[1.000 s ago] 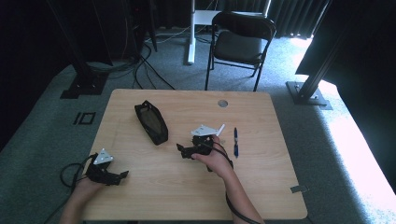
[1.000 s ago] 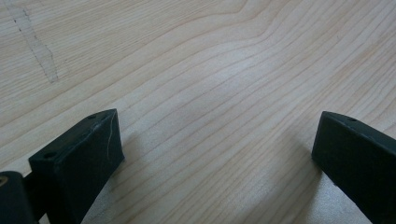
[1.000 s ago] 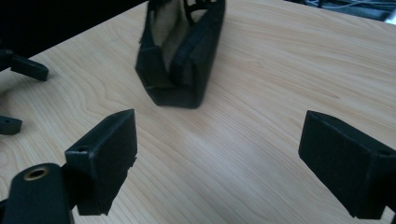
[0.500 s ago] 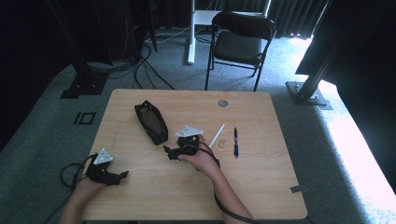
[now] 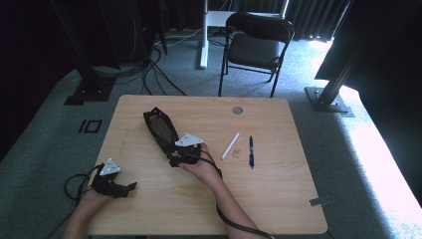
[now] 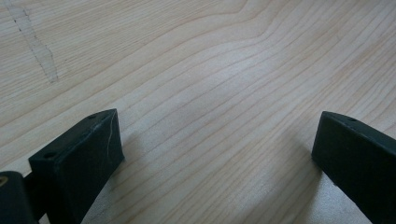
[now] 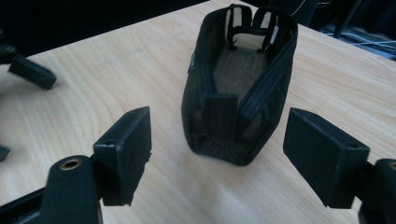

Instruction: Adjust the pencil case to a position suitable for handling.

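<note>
Tongs in my left hand, the left tongs [image 5: 130, 187], rest near the front left corner of the tabletop [image 5: 278, 199], released: in the left gripper view their two black jaws stand wide apart with bare wood grain between them and nothing held. They lie well apart from the pouch.

Moving right, the black mesh pouch [image 5: 160, 128] lies open on the tabletop, left of the middle, its long body running from the far left toward the near right. In the right gripper view the pouch [image 7: 238, 88] stands with its mouth upward, its walls dark and its near end facing me.

My right tongs [image 5: 173, 160] sit just at that near end. Their jaws have just been closing a little, yet they stand apart, released, one on either side of the pouch's near end and just short of it; the pads do not press on the fabric. The right tongs [image 7: 233, 158] point along the length of the pouch.

Farther right lie a white stick [image 5: 230, 145], a small pale bit [image 5: 236, 153] just beside it, and a dark blue pen [image 5: 251, 151], all well clear of both tongs.
</note>
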{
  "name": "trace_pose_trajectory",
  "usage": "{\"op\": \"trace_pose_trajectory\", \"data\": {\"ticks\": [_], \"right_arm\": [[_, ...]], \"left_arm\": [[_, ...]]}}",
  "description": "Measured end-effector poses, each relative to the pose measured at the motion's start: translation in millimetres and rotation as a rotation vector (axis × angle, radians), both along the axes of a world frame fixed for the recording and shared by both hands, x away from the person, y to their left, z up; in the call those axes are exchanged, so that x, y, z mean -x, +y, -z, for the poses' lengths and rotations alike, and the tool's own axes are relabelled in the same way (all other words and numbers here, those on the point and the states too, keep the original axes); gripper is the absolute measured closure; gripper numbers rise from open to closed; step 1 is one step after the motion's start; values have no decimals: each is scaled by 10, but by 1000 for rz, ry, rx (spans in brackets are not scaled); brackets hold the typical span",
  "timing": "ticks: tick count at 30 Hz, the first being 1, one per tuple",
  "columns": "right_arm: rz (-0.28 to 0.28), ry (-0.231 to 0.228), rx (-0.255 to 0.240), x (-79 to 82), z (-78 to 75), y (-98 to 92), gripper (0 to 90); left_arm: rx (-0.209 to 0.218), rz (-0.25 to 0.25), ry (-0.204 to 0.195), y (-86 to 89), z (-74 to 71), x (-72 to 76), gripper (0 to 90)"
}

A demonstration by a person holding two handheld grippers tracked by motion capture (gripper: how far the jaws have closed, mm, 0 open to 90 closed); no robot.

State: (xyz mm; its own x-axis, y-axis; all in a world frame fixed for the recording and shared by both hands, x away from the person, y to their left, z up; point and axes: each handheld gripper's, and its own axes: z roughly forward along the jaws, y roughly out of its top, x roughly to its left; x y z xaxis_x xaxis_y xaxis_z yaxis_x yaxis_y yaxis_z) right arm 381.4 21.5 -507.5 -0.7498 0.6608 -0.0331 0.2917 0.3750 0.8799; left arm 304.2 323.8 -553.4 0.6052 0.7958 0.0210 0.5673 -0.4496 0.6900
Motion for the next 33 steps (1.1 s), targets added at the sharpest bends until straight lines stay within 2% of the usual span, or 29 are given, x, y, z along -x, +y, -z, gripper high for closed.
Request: {"op": "trace_pose_trajectory", "data": {"ticks": [3,7,10,14,17,22,23,29,33], "right_arm": [[-14,30,34,-44,21,29,409],[-4,41,13,-84,39,55,415],[9,40,3,-103,30,86,451],[29,49,-13,-131,18,117,614],[26,61,11,-141,14,124,702],[38,77,0,-123,-18,90,731],[34,78,11,-122,-21,87,732],[18,110,-6,-89,-16,47,734],[12,106,-5,-43,-25,2,735]], "left_arm": [[2,-1,0,-1,1,1,21],[1,-1,0,-1,0,1,21],[2,-1,0,-1,1,1,21],[1,-1,0,0,0,1,21],[1,0,0,0,1,0,21],[2,0,0,0,1,0,21],[2,0,0,0,1,0,21],[2,0,0,0,1,0,21],[2,0,0,-1,1,1,21]]}}
